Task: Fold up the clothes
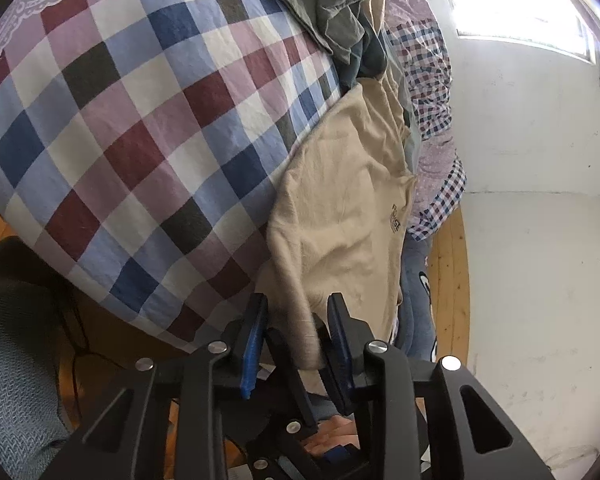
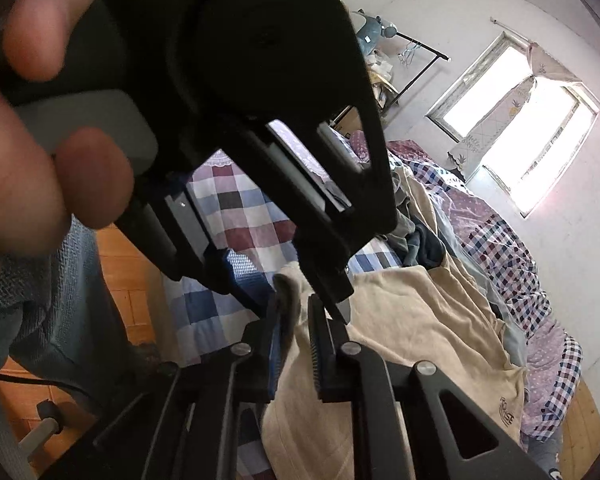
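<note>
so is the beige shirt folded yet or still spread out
Mostly spread: the beige shirt lies open and wrinkled across the checked bedcover, printed logo showing, its near edge bunched between both grippers' fingers. No neat fold visible.

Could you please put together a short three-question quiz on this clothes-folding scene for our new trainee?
1. True or false: the beige T-shirt lies on a checked bedsheet.
2. What sits between the left gripper fingers?
A. a sock
B. beige fabric
C. nothing
3. Fill in: darker clothes are piled on the far side of the shirt, toward the ____.

Key:
1. True.
2. B.
3. Window.
</note>
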Demonstrator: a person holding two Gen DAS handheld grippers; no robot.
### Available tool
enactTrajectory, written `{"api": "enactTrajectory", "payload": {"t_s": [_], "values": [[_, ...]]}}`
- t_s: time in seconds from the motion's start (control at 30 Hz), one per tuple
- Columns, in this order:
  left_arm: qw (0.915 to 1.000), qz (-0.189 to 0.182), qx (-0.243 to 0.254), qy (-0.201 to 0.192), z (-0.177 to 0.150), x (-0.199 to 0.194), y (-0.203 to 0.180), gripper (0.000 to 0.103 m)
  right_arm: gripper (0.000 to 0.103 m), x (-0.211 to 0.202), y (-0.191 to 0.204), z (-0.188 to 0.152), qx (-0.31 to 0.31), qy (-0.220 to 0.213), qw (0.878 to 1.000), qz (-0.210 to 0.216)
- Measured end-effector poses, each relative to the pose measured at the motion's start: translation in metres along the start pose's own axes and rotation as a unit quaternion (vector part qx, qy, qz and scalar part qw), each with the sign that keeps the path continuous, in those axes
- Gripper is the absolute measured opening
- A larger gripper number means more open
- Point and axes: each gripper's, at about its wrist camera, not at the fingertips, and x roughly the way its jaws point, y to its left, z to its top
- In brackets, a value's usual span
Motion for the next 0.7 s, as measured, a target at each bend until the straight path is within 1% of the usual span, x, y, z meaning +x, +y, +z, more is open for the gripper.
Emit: {"api": "enactTrajectory", "payload": {"t_s": [0.03,0.1,0.17,0.23,0.27,0.3,0.37,0.4,0.47,0.6,0.7], "values": [[1.0000,0.002,0.000,0.000,0.000,0.001,0.000,0.032,0.012,-0.001,0.000,-0.001,0.000,0.002,1.000,0.003],[1.0000,0.005,-0.003,0.000,0.001,0.003,0.001,0.029,0.018,-0.004,0.001,-0.003,-0.004,0.005,1.000,0.010],[1.0000,0.005,-0.004,-0.004,0.001,0.001,0.001,0.021,0.045,-0.007,0.003,-0.004,-0.009,0.008,1.000,0.017],[0.9999,0.007,-0.005,-0.006,0.002,0.000,0.002,0.020,0.055,-0.013,0.003,-0.006,-0.009,0.004,1.000,0.020],[0.9999,0.008,-0.007,-0.006,0.002,0.000,0.003,0.017,0.058,-0.015,0.001,-0.007,-0.006,0.005,1.000,0.019],[0.9999,0.009,-0.007,-0.005,0.002,0.000,0.003,0.015,0.060,-0.016,0.000,-0.007,-0.003,0.006,1.000,0.019],[1.0000,0.009,-0.002,-0.004,0.001,0.000,0.001,0.007,0.064,-0.017,-0.004,-0.010,0.003,0.011,1.000,0.016],[1.0000,0.007,0.001,-0.005,0.002,0.000,0.000,0.005,0.065,-0.016,-0.006,-0.011,0.006,0.015,1.000,0.014],[1.0000,-0.001,0.005,-0.006,0.002,-0.001,-0.004,0.004,0.065,-0.014,-0.007,-0.013,0.006,0.022,1.000,0.007],[0.9995,-0.025,0.019,-0.007,0.004,-0.004,-0.014,0.003,0.065,-0.007,-0.007,-0.016,-0.006,0.028,0.999,-0.031],[0.9984,-0.048,0.029,-0.008,0.006,-0.008,-0.025,0.003,0.065,0.000,-0.011,-0.021,-0.011,0.038,0.997,-0.068]]}}
